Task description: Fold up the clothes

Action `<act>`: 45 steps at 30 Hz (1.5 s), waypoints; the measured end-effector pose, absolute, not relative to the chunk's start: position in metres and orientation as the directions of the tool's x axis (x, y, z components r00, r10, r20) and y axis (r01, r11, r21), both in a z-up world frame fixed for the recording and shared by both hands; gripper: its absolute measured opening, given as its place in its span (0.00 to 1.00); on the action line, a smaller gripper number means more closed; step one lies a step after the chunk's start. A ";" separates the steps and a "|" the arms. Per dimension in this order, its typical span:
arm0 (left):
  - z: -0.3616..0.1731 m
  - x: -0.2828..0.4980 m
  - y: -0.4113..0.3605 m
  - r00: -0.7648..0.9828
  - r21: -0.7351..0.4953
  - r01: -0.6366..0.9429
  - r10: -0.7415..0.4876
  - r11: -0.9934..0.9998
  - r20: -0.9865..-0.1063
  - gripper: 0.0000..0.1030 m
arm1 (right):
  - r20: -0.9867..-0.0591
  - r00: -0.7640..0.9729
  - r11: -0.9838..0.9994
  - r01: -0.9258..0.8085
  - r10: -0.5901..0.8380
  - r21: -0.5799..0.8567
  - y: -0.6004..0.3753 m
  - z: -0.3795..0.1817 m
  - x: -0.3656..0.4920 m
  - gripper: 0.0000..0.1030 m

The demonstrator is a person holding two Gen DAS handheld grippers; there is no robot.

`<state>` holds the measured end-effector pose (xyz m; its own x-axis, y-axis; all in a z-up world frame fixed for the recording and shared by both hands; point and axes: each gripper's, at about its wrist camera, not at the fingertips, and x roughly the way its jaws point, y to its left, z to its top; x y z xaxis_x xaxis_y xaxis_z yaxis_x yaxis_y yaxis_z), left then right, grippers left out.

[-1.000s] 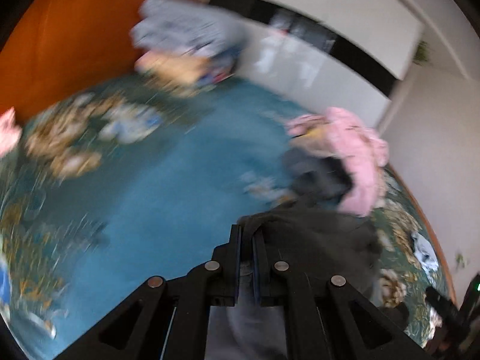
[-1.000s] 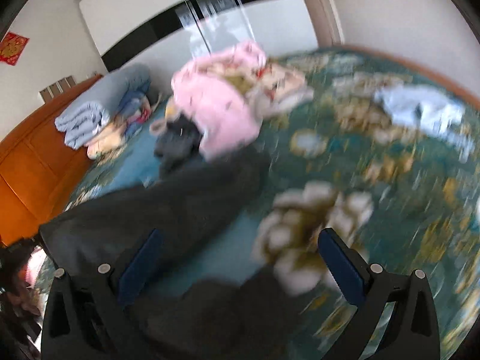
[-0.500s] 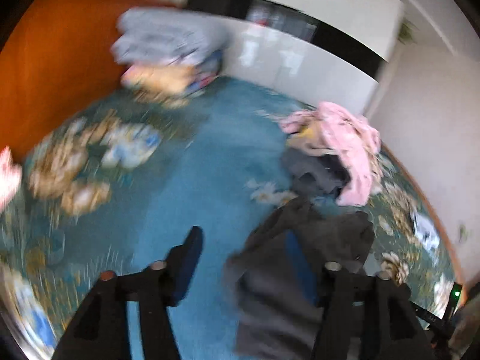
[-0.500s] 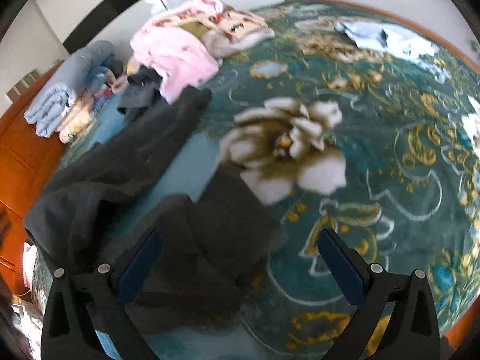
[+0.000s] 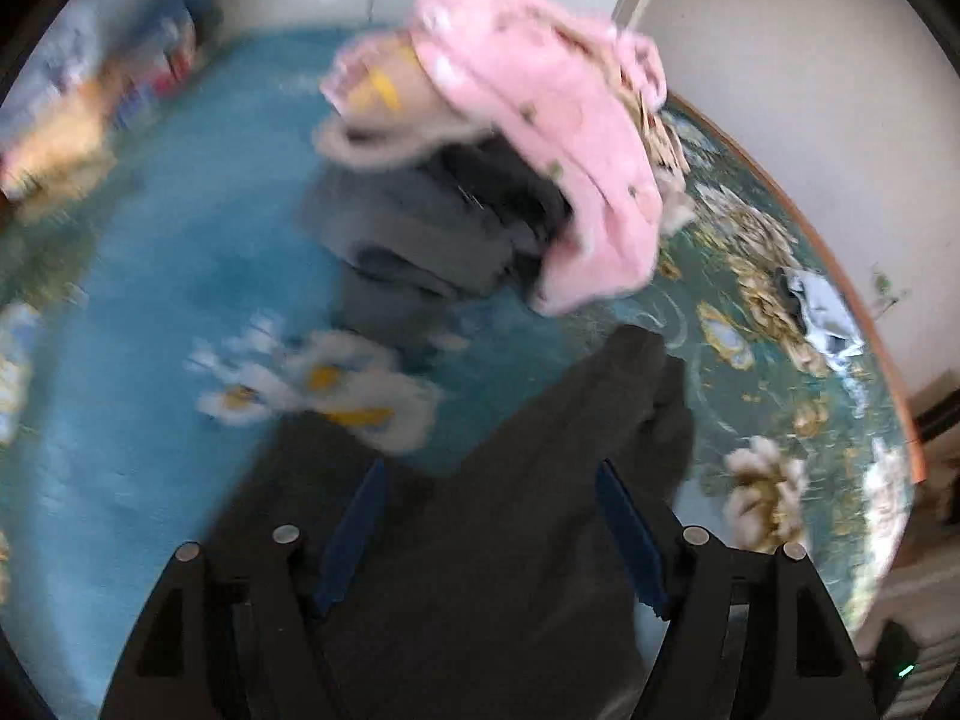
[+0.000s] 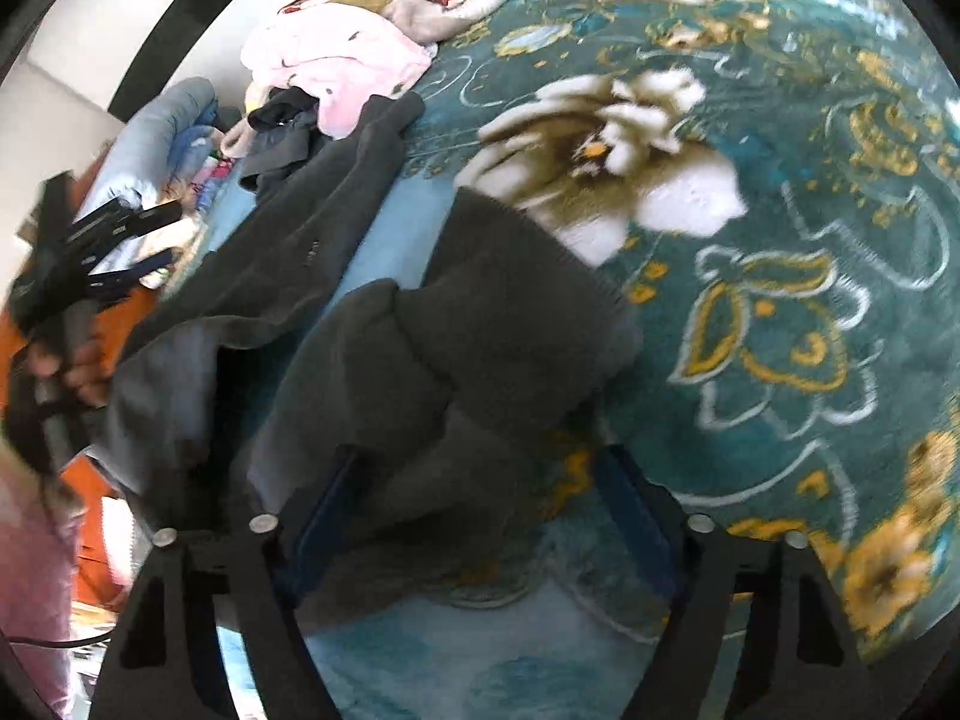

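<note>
Left gripper (image 5: 489,531) has let go of the dark grey garment (image 6: 456,360) it pinched a second ago; its jaws are opening, fingers apart over the cloth. Right gripper (image 6: 474,522) has dropped closer to the garment at lower centre; its jaws are closing, cloth between the fingers, not yet pinched. Garment lies crumpled on the teal floral bedspread (image 6: 780,276); pink clothing (image 5: 540,120) sits above.

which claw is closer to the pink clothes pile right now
Left. The left claw hangs over the dark garment just short of the pink pile; the right claw sits at the garment's other end, farther away.
</note>
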<state>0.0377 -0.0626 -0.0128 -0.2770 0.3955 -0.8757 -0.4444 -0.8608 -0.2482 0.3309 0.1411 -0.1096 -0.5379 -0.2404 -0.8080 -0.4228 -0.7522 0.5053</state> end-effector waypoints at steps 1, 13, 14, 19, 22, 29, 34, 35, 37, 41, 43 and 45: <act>-0.019 0.035 -0.053 -0.262 -0.224 -0.454 0.369 -0.862 -0.892 0.74 | -0.801 -0.541 -0.739 -0.423 -0.258 0.524 0.140 -0.110 0.330 0.67; -0.044 0.046 -0.035 -0.272 -0.072 -0.490 0.231 -0.869 -0.934 0.05 | -0.744 -0.573 -0.680 -0.395 -0.344 0.618 0.142 -0.109 0.323 0.24; -0.041 0.045 -0.040 -0.272 -0.098 -0.478 0.253 -0.873 -0.928 0.05 | -0.737 -0.579 -0.680 -0.385 -0.348 0.624 0.145 -0.105 0.319 0.19; 0.006 0.043 -0.071 -0.363 -0.217 -0.413 0.379 -0.884 -0.852 0.05 | -0.702 -0.620 -0.705 -0.319 -0.350 0.633 0.164 -0.076 0.291 0.09; 0.065 0.045 -0.095 -0.479 -0.225 -0.413 0.421 -0.883 -0.770 0.05 | -0.689 -0.657 -0.757 -0.271 -0.307 0.595 0.181 -0.038 0.259 0.08; 0.197 0.073 -0.171 -0.718 -0.184 -0.400 0.432 -0.898 -0.545 0.05 | -0.623 -0.777 -0.869 -0.246 -0.087 0.429 0.253 0.078 0.185 0.08; 0.220 0.115 -0.197 -0.745 -0.190 -0.432 0.468 -0.881 -0.476 0.05 | -0.585 -0.803 -0.888 -0.343 0.109 0.306 0.305 0.133 0.159 0.08; 0.219 0.124 -0.200 -0.742 -0.195 -0.441 0.478 -0.876 -0.470 0.05 | -0.601 -0.789 -0.891 -0.359 0.131 0.278 0.311 0.133 0.154 0.08; 0.210 0.131 -0.197 -0.726 -0.209 -0.445 0.488 -0.871 -0.485 0.05 | -0.666 -0.736 -0.895 -0.371 0.120 0.248 0.321 0.115 0.145 0.08; 0.176 0.140 -0.187 -0.661 -0.287 -0.436 0.520 -0.853 -0.540 0.05 | -0.784 -0.611 -0.903 -0.390 0.108 0.179 0.324 0.050 0.138 0.10; 0.161 0.146 -0.180 -0.634 -0.316 -0.440 0.540 -0.841 -0.553 0.05 | -0.812 -0.575 -0.896 -0.408 0.103 0.175 0.327 0.026 0.147 0.11; 0.149 0.154 -0.171 -0.606 -0.365 -0.450 0.579 -0.815 -0.545 0.05 | -0.832 -0.547 -0.886 -0.426 0.090 0.184 0.331 0.006 0.159 0.17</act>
